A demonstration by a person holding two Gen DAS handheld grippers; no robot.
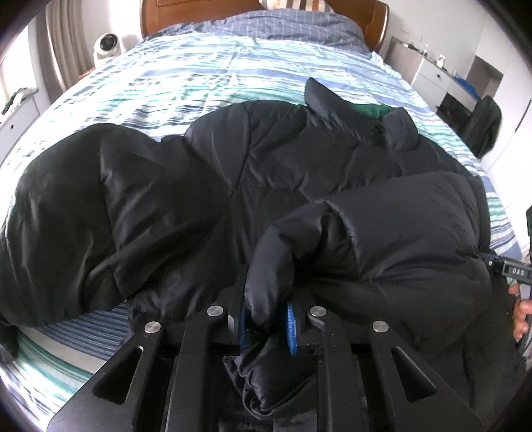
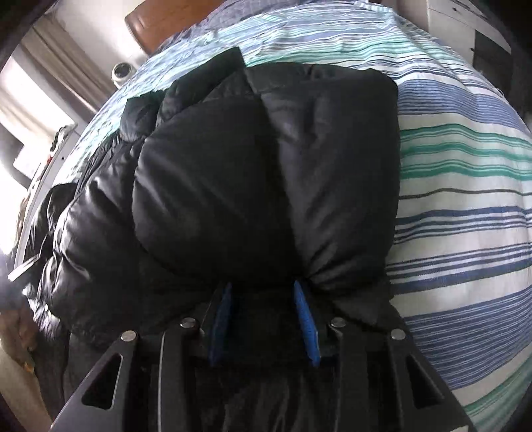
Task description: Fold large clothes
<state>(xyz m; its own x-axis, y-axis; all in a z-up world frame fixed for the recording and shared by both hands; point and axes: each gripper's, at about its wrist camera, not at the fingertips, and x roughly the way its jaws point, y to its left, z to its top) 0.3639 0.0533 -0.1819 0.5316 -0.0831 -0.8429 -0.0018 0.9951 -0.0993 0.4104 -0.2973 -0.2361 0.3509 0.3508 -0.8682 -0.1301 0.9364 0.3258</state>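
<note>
A large black puffer jacket (image 1: 252,172) lies spread across the striped bed, collar with green lining at the far right. My left gripper (image 1: 267,324) is shut on the cuff end of its sleeve (image 1: 276,266), which bulges between the blue pads. In the right wrist view the jacket (image 2: 232,172) fills the middle, and my right gripper (image 2: 262,319) is shut on a bunched fold of its black fabric at the near edge. The right gripper and the hand on it also show at the right edge of the left wrist view (image 1: 518,275).
The bed has a striped blue, green and white cover (image 1: 186,79) and a wooden headboard (image 1: 156,16). A white fan (image 1: 106,46) stands at the back left. White drawers (image 1: 435,73) and a dark chair (image 1: 482,126) stand at the right.
</note>
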